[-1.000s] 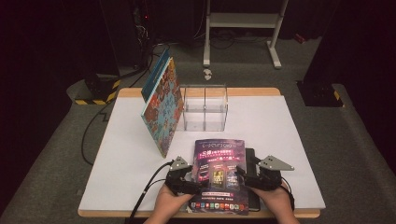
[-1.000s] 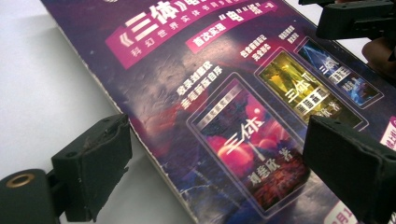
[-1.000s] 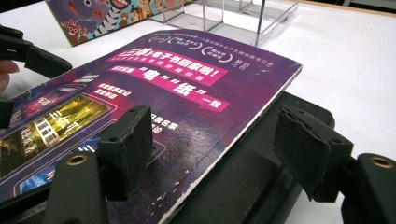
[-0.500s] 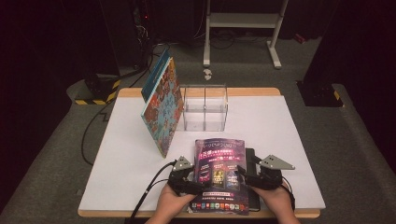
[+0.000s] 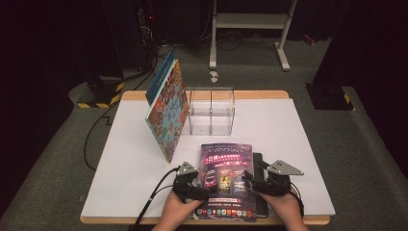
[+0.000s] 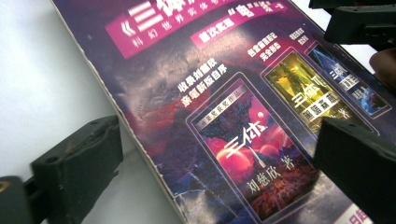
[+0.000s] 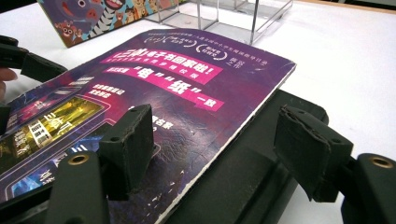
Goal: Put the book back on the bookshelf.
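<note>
A purple book with Chinese print lies flat near the table's front edge, on top of a black flat object. My left gripper is at the book's left edge. In the left gripper view its jaws have just been opening and stand wide: one jaw is over the white table, the other over the cover, neither pressing. My right gripper is at the right edge. It is open, one jaw over the cover, the other over the black object.
A clear acrylic box with two compartments stands at the middle back of the white table. A colourful picture book leans upright left of it. A cable trails from the left gripper over the front edge.
</note>
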`<action>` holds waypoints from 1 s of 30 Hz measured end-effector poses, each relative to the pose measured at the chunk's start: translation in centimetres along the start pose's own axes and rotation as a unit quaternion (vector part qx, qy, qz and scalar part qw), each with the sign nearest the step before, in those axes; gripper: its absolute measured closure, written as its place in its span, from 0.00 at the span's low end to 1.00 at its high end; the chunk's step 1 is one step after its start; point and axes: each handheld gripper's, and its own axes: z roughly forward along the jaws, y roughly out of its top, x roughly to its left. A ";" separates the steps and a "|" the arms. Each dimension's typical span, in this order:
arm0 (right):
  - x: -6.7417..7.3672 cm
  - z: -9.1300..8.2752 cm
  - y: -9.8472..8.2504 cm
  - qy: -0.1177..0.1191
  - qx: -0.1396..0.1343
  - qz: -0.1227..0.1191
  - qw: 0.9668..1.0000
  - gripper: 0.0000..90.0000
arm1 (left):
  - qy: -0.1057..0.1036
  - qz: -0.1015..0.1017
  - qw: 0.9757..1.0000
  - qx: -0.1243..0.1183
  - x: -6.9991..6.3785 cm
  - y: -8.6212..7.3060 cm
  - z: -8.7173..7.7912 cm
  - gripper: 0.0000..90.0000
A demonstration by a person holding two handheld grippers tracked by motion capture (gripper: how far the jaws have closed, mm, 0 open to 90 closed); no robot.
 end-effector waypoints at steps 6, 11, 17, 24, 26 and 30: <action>0.1 0.2 0.0 0.002 0.003 -0.003 1.000 0.31 | -0.006 0.017 1.000 0.000 -0.2 0.0 -0.1 0.01; 0.0 0.2 0.0 0.000 0.001 -0.002 1.000 0.31 | -0.017 0.044 0.999 -0.006 -1.2 0.1 -0.4 0.02; -0.3 -0.1 0.1 -0.007 -0.005 0.006 1.000 0.31 | -0.029 0.088 0.995 -0.024 -3.3 0.2 -0.5 0.03; -0.1 0.2 0.0 -0.014 0.002 0.003 1.000 0.29 | -0.010 0.110 0.993 -0.035 -3.2 0.1 -0.4 0.01; 0.1 0.4 0.1 -0.017 0.006 0.002 1.000 0.26 | -0.006 0.105 0.994 -0.038 -2.8 0.1 -0.4 0.01; 0.5 0.7 0.3 -0.019 0.011 -0.005 1.000 0.21 | 0.003 0.103 0.994 -0.045 -2.1 -0.1 -0.4 0.01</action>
